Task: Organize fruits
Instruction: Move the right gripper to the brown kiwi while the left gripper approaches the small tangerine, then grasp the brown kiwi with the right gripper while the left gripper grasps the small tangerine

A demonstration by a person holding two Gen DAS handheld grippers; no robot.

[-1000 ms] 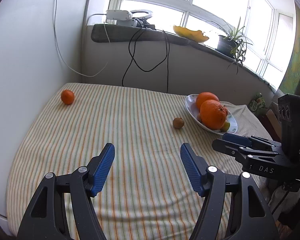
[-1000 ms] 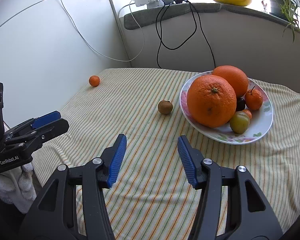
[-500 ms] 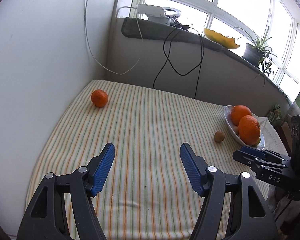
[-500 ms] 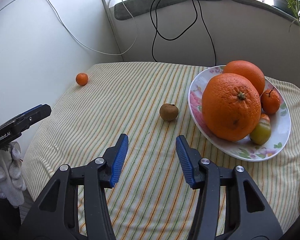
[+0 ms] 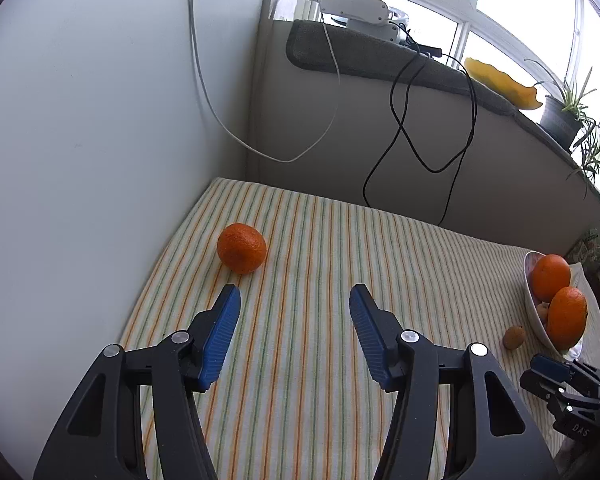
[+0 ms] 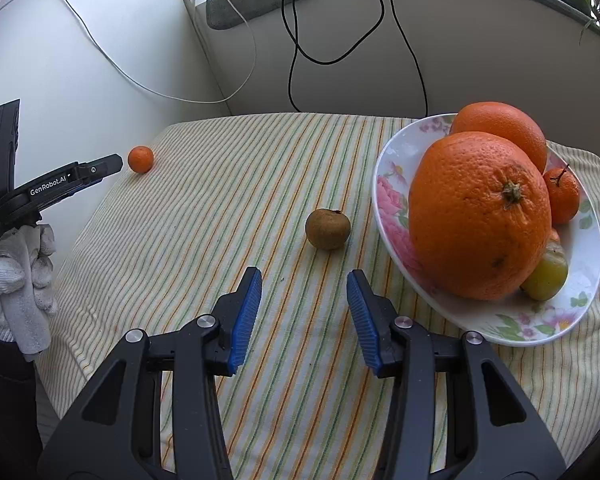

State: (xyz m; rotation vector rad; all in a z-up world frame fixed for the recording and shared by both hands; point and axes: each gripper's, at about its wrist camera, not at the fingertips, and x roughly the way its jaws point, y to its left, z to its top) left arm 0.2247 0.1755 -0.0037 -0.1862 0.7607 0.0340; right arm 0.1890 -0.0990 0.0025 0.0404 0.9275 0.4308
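A small mandarin (image 5: 241,253) lies on the striped cloth near the left wall, just beyond the left finger of my open left gripper (image 5: 295,295). The same mandarin (image 6: 140,159) shows far left in the right wrist view. A small brown fruit (image 6: 327,228) sits on the cloth a short way ahead of my open right gripper (image 6: 304,280), beside a flowered white plate (image 6: 392,200). The plate holds two big oranges (image 6: 480,216), a small mandarin with a stem and a greenish fruit. Neither gripper holds anything.
A white wall runs close along the table's left side. Cables hang down the back wall from a grey sill (image 5: 380,56) that carries a power strip, a yellow dish and a potted plant. A gloved hand (image 6: 16,276) holds the left gripper (image 6: 52,188).
My left gripper has swung left and forward toward the lone mandarin, which now looks much larger. My right gripper has moved closer to the brown fruit and plate. Both stayed open.
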